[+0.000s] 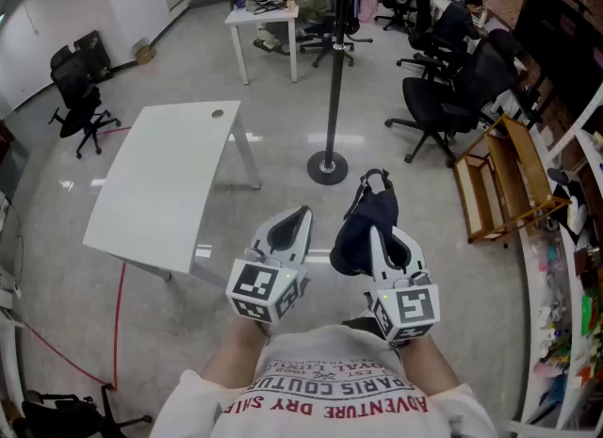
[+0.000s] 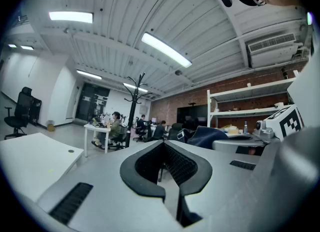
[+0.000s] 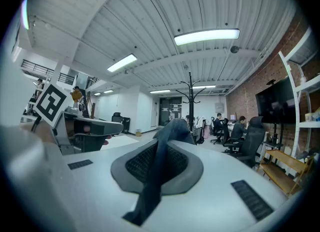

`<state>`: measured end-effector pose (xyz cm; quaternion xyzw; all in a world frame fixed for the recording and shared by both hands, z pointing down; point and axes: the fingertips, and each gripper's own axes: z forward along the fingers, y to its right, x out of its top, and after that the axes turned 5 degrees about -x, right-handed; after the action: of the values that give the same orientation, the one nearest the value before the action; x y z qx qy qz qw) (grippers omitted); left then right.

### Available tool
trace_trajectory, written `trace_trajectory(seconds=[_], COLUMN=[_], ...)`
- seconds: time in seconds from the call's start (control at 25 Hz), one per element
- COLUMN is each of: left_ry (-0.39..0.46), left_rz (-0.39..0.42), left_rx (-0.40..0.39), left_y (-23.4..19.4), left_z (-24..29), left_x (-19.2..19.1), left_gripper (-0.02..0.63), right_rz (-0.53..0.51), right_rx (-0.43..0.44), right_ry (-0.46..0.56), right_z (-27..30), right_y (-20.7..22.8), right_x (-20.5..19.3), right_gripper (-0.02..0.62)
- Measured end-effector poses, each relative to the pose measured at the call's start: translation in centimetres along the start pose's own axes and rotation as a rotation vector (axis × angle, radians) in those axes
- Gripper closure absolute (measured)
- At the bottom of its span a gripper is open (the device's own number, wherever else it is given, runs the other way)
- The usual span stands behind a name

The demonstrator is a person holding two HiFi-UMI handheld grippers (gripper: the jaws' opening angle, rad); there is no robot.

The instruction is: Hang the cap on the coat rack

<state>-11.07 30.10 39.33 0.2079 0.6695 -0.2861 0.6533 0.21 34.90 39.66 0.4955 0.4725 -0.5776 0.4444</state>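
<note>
A dark navy cap point(image 1: 366, 221) hangs from my right gripper point(image 1: 381, 235), which is shut on its fabric. In the right gripper view the cap's cloth point(image 3: 159, 171) runs pinched between the two pads. My left gripper point(image 1: 298, 216) sits just left of it, shut with nothing held; its pads point(image 2: 150, 168) meet in the left gripper view, where the cap point(image 2: 205, 135) shows to the right. The black coat rack point(image 1: 335, 69) stands ahead on the floor, its round base point(image 1: 327, 168) just beyond the cap. Its hooked top point(image 3: 190, 87) shows in the right gripper view, and the coat rack point(image 2: 133, 107) also appears in the left gripper view.
A white table point(image 1: 165, 182) stands to the left of the rack. Black office chairs point(image 1: 443, 97) and a wooden rack point(image 1: 504, 182) are on the right. A person sits at a far white desk point(image 1: 268, 14). A black chair point(image 1: 75, 88) stands at far left.
</note>
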Motion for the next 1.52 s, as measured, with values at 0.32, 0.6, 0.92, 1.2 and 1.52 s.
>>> trace_trajectory(seconds=[0.32, 0.6, 0.92, 1.2, 1.52], left_ry=[-0.006, 0.008, -0.015, -0.024, -0.055], left_rz=[0.001, -0.009, -0.035, -0.073, -0.075], left_rx=[-0.007, -0.006, 0.018, 0.05, 0.098], left_y=[0.2, -1.2, -2.8, -6.5, -10.0], left_z=[-0.2, -0.9, -1.7, 0.3, 8.1], left_x=[-0.7, -0.8, -2.1, -2.2, -2.6], left_gripper=[0.6, 0.6, 0.6, 0.6, 0.6], right_rz=[0.013, 0.014, 0.049, 0.048, 0.069], right_rx=[-0.018, -0.043, -0.05, -0.021, 0.03], right_ry=[0.003, 0.035, 0.0, -0.015, -0.016], right_z=[-0.7, -0.2, 1.0, 5.1, 13.5], right_y=[0.0, -0.3, -0.5, -0.6, 5.0], right_x=[-0.4, 0.1, -0.7, -0.2, -0.7], right_gripper=[0.577, 0.577, 0.577, 0.577, 0.577])
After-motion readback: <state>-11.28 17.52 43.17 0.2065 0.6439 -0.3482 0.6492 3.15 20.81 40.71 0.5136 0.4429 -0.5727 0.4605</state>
